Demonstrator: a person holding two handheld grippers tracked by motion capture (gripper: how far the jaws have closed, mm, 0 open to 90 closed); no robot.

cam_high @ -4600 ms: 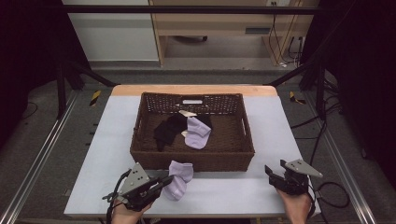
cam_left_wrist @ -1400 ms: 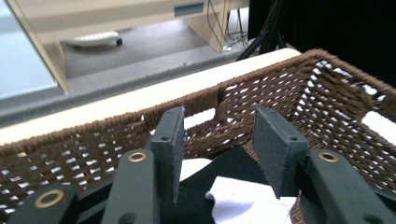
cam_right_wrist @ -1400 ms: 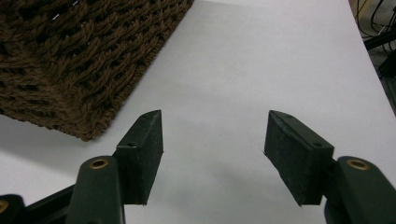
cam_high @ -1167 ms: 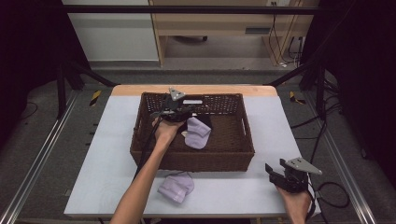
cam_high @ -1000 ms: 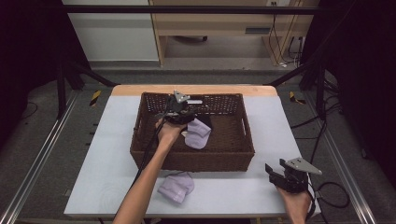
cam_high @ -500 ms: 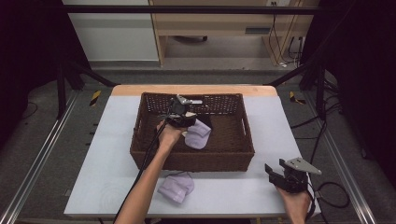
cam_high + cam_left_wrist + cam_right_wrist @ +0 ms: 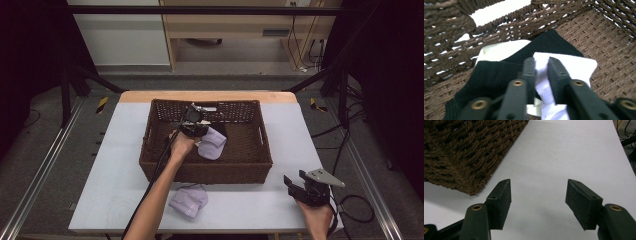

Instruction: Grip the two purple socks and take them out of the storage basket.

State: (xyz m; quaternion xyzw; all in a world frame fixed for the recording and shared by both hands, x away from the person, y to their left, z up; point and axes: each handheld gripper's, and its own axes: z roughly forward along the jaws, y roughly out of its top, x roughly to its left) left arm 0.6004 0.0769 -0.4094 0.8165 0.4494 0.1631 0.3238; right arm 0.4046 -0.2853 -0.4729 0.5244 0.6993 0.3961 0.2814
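— High view first, nearest edge: what sits closest to the person?

— A lavender sock [image 7: 188,200] lies crumpled on the white table [image 7: 115,175], just in front of the wicker basket [image 7: 207,172]. Off to the right, the right gripper [image 7: 295,184] is held low over the table's near right corner, well apart from the basket.

— And its jaws?

— Spread wide with nothing between them; the right gripper view shows bare tabletop [image 7: 554,162] in the gap, and a corner of the basket [image 7: 466,152] at upper left.

— Farther in?

— The person's left forearm reaches over the basket's near wall, and the left gripper [image 7: 196,124] is down inside, toward the back left. Beside it, to the right, lies a second lavender sock [image 7: 212,144] on the basket floor.

— What is the left gripper doing?

— In the left gripper view the jaws are pinched nearly together on a white fabric piece [image 7: 564,67] (it looks white here, so I cannot tell if it is that lavender sock). Under and behind it lies a black sock [image 7: 491,77], with a pale cream piece [image 7: 501,51] tucked at its far side against the woven back wall.

— Beyond that?

— Through the basket's handle slot [image 7: 496,11], bright table shows.
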